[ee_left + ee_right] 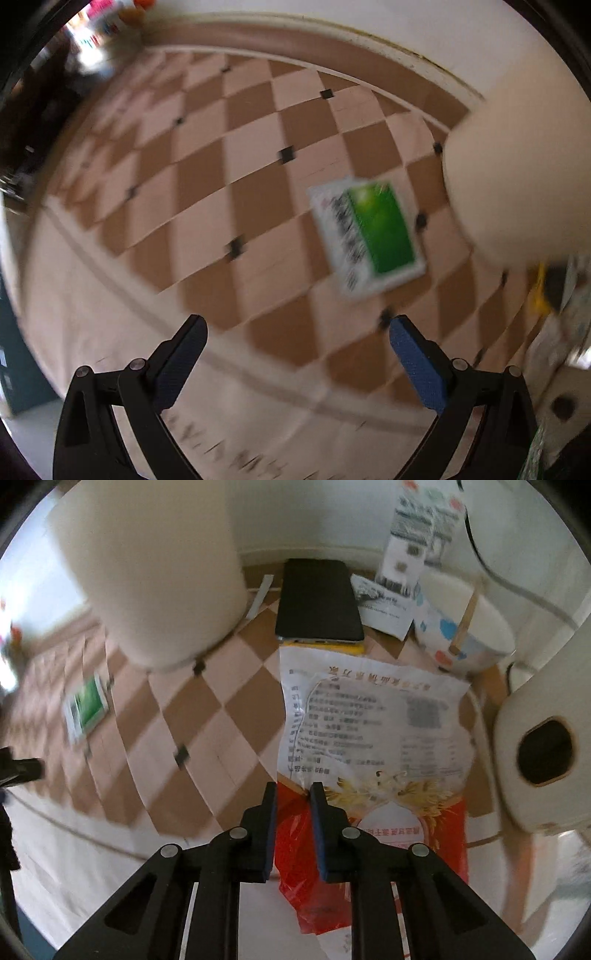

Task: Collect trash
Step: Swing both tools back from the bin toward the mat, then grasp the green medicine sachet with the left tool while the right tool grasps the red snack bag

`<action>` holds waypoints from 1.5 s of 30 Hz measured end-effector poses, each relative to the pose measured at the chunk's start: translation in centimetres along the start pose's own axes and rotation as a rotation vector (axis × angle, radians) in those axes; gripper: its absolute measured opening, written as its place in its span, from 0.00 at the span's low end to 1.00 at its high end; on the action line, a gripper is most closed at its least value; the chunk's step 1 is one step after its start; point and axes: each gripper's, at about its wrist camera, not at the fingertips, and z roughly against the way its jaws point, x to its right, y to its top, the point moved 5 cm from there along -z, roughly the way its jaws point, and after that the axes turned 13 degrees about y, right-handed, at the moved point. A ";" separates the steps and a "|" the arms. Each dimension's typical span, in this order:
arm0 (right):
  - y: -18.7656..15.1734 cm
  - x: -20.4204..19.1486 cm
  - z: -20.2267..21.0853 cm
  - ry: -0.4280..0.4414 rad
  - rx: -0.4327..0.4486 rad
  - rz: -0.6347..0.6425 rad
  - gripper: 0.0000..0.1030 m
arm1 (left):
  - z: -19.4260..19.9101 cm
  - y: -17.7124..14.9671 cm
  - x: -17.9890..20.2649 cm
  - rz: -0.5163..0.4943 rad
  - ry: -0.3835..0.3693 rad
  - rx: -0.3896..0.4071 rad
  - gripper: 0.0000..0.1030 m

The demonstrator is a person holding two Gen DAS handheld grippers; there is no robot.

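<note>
A green and white packet [365, 236] lies flat on the checkered tablecloth [221, 184]; it also shows at the left of the right wrist view [86, 707]. My left gripper [297, 332] is open and empty, hovering short of the packet. My right gripper [292, 794] is nearly shut on the edge of a red and white printed plastic bag [369, 738] that lies on the table in front of it.
A large white cylinder [155, 572] stands between the packet and the bag. A black phone [317, 598], a paper cup [465, 627] with a wooden stick, leaflets [388, 605] and a toilet roll [543, 753] crowd the right side.
</note>
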 end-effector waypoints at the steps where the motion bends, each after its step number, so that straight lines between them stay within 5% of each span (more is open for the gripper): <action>1: 0.4 0.3 -0.3 0.020 -0.004 -0.040 0.17 | -0.3 0.7 0.4 0.013 -0.023 -0.009 0.94; 6: 1.9 0.7 -1.6 0.067 -0.017 -0.129 0.17 | -2.3 2.7 3.2 -0.005 -0.007 -0.057 0.58; 8: 2.1 0.6 -1.7 0.074 -0.017 -0.141 0.17 | -1.8 2.8 4.0 -0.037 0.049 -0.004 0.42; 11: 2.4 0.7 -1.8 0.080 -0.019 -0.146 0.16 | -1.2 2.5 4.6 -0.062 0.087 0.039 0.03; 12: 2.5 0.9 -1.8 0.083 -0.019 -0.147 0.16 | -1.2 2.3 4.7 -0.065 0.073 0.037 0.00; 20: 2.3 0.6 1.4 0.140 0.017 -0.132 0.16 | 3.8 -0.4 2.3 -0.080 0.049 0.169 0.00; 24: 2.5 -0.2 3.9 0.196 0.047 -0.120 0.16 | 5.5 -1.1 1.2 -0.037 -0.039 0.177 0.00; 30: 3.4 -0.3 4.3 0.203 0.060 -0.116 0.16 | -1.7 0.5 2.6 -0.014 -0.207 -0.056 0.04; 31: 3.4 -0.1 4.0 0.209 0.055 -0.131 0.16 | -1.3 1.1 2.6 0.008 -0.228 -0.002 0.23; 34: 3.6 -0.1 3.6 0.210 0.053 -0.131 0.16 | -1.7 1.7 4.8 0.009 -0.321 -0.024 0.75; 36: 3.5 0.0 3.7 0.211 0.054 -0.130 0.16 | -2.1 2.0 6.7 -0.033 -0.254 -0.014 0.80; 41: 3.6 0.6 3.4 0.211 0.049 -0.145 0.16 | -2.9 1.6 11.0 -0.190 0.022 0.070 0.75; 45: 3.8 1.0 3.6 0.210 0.052 -0.150 0.16 | -2.4 1.4 12.4 -0.197 0.045 0.134 0.26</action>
